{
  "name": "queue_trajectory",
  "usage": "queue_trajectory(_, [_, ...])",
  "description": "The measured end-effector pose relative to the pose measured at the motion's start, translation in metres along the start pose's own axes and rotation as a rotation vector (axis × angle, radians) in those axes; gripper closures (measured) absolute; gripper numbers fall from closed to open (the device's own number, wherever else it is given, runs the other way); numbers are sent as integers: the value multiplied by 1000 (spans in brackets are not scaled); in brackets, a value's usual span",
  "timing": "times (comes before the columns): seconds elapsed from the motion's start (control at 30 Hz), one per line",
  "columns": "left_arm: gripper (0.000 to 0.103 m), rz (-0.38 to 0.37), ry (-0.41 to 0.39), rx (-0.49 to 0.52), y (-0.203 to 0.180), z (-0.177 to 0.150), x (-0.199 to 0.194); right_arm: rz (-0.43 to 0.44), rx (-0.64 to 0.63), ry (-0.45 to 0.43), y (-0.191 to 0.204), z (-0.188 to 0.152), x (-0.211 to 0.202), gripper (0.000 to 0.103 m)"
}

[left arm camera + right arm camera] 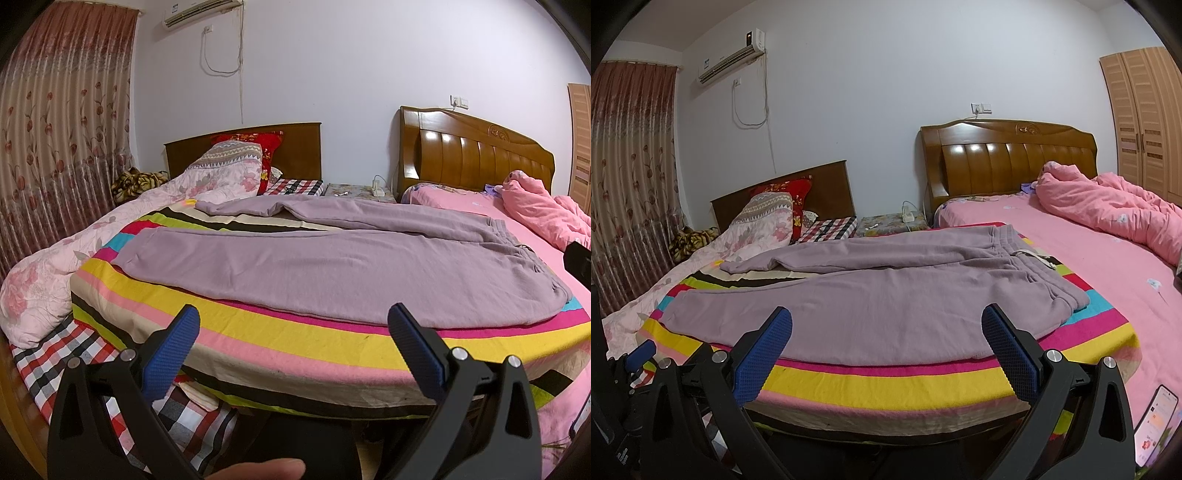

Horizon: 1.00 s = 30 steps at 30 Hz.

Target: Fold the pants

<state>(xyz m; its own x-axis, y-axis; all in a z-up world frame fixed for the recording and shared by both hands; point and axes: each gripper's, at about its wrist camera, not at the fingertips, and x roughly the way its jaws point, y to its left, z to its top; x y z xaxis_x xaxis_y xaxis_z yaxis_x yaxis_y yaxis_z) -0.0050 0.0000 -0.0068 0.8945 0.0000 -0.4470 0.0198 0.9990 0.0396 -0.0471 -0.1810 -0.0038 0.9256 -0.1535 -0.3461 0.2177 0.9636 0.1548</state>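
While both grippers are hovering with jaws apart and empty, the pants (871, 291) are lying across mid-frame on the striped blanket (886, 380), long axis left-right, waistband (1027, 254) nearer the right gripper (886, 325), cuffs nearer the left gripper (295, 321)

Pants (332, 266): soft matt fleece-like knit, lilac, ribbed waistband. Blanket (295, 343) under them: fuzzy matt cloth w/ bright stripes. Left gripper (293, 325) & right gripper (886, 326): matt black plastic frames, shiny metal pins, blue pads (764, 354) w/ fine textured grid, rubbery look. Headboard (1008, 155): glossy varnished wood, w/ light glare. Quilt (1108, 206): pink, soft, crumpled cloth. Curtain (55, 129): thin pleated fabric, slight sheen. Phone (1156, 428): glossy lit screen.
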Motion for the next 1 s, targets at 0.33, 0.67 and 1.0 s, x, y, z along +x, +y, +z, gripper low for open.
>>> queue_trajectory(0.33, [1,1,1,1,1,-2,-1,-1,0,1,0,0,0,4])
queue_trajectory(0.67, [1,1,6,4,2,-2,-1,-2,0,3,0,0,0,4])
queue_trajectory(1.0, [1,4,14,4,3,-4,0,0,0,10,0,-5,1,4])
